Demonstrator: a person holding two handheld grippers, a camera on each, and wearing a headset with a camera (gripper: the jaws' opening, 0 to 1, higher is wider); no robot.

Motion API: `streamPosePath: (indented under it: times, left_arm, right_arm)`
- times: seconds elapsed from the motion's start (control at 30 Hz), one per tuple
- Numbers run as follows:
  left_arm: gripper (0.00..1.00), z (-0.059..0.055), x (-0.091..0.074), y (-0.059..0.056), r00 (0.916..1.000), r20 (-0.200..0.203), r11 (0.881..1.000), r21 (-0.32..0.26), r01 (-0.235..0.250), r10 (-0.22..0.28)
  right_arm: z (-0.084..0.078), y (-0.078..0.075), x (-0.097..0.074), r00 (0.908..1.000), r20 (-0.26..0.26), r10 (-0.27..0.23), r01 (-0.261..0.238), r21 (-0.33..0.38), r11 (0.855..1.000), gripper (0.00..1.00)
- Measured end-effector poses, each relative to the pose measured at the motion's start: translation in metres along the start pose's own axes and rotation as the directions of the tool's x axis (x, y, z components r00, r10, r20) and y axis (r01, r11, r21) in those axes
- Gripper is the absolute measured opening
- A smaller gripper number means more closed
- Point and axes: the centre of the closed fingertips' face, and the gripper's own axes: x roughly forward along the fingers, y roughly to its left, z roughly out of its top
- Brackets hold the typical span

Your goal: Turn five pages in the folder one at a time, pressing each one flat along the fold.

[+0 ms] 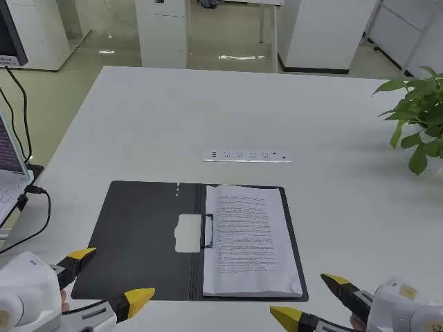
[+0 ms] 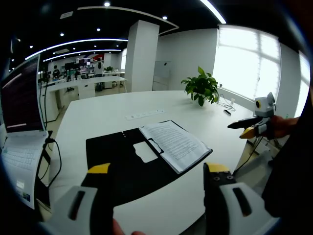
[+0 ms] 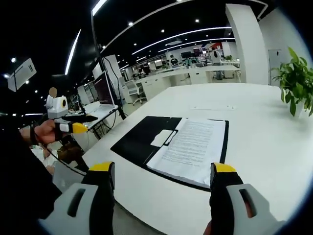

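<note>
A black folder lies open on the white table. A stack of printed pages rests on its right half, held by a clip at the spine. A small white card sits on the left flap. My left gripper hovers open near the folder's front left corner, holding nothing. My right gripper hovers open off the front right corner, also holding nothing. Each gripper shows small in the other's view, the right and the left.
A power strip is set into the table beyond the folder. A potted plant stands at the right edge. A laptop with a cable sits at the left. Desks and people are far off in the room.
</note>
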Motion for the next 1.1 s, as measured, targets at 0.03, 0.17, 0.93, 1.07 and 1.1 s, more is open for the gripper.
streamPosePath:
  times: [0.03,0.17,0.93,1.07,1.1]
  left_arm:
    - [0.76,0.0,-0.0002,0.0003,1.0,0.001,1.0,0.0,-0.001,0.001]
    - [0.75,0.0016,-0.0008,-0.0004,1.0,0.008,1.0,-0.003,0.002,-0.002]
    - [0.76,0.0065,0.001,-0.0079,0.9994,0.012,0.999,0.022,0.031,-0.032]
    - [0.76,0.0047,-0.0008,-0.0078,0.9995,0.014,0.999,0.018,0.029,-0.029]
    - [0.76,0.0045,-0.0011,-0.0078,0.9995,0.013,0.999,0.019,0.029,-0.029]
  right_arm:
    - [0.0001,0.0,-0.0001,1.0,0.0,0.0,0.0,0.0,1.0,0.79]
    - [0.001,-0.0003,-0.0008,1.0,0.004,-0.005,0.005,-0.002,1.0,0.79]
    - [0.0065,0.0051,-0.003,1.0,0.005,-0.005,0.005,-0.023,1.0,0.79]
    - [0.0057,0.0062,-0.0031,1.0,0.002,-0.005,0.005,-0.027,1.0,0.79]
    - [0.0057,0.0061,-0.0031,1.0,0.004,-0.005,0.005,-0.025,1.0,0.79]
